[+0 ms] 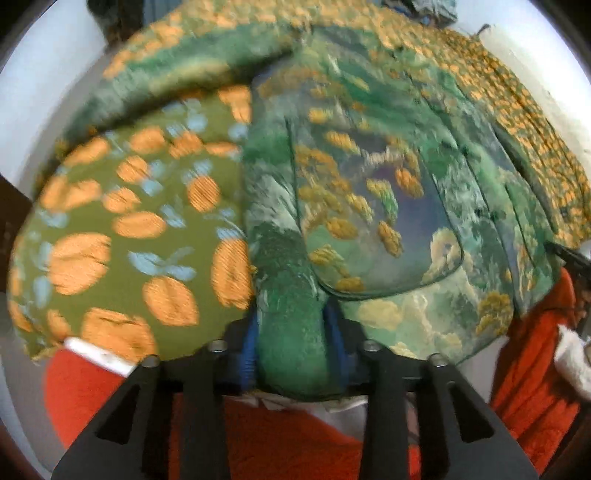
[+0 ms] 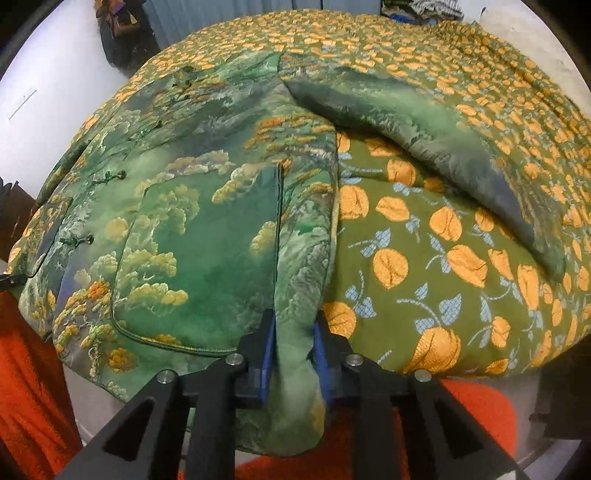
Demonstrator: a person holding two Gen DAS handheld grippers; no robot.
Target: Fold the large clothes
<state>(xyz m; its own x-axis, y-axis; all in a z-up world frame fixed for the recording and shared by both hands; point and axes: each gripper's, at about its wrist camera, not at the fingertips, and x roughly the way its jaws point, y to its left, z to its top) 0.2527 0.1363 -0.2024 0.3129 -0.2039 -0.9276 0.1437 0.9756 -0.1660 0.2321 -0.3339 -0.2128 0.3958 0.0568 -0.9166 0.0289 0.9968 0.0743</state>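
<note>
A padded green jacket (image 1: 369, 166) printed with trees and clouds lies spread on a bed, one pocket (image 1: 376, 229) facing up. My left gripper (image 1: 293, 350) is at the jacket's near edge, its blue pads pressed on a thick fold of green cloth. In the right wrist view the same jacket (image 2: 207, 240) fills the left half, and one sleeve (image 2: 424, 129) lies out across the bedspread to the right. My right gripper (image 2: 294, 350) pinches the jacket's near hem at its side edge between blue pads.
An olive bedspread (image 2: 424, 266) with orange leaves covers the bed and shows beside the jacket (image 1: 129, 229). A red blanket (image 1: 288, 443) hangs below the bed's near edge (image 2: 29, 369). A dark bag (image 2: 118, 33) hangs by the white wall at the back left.
</note>
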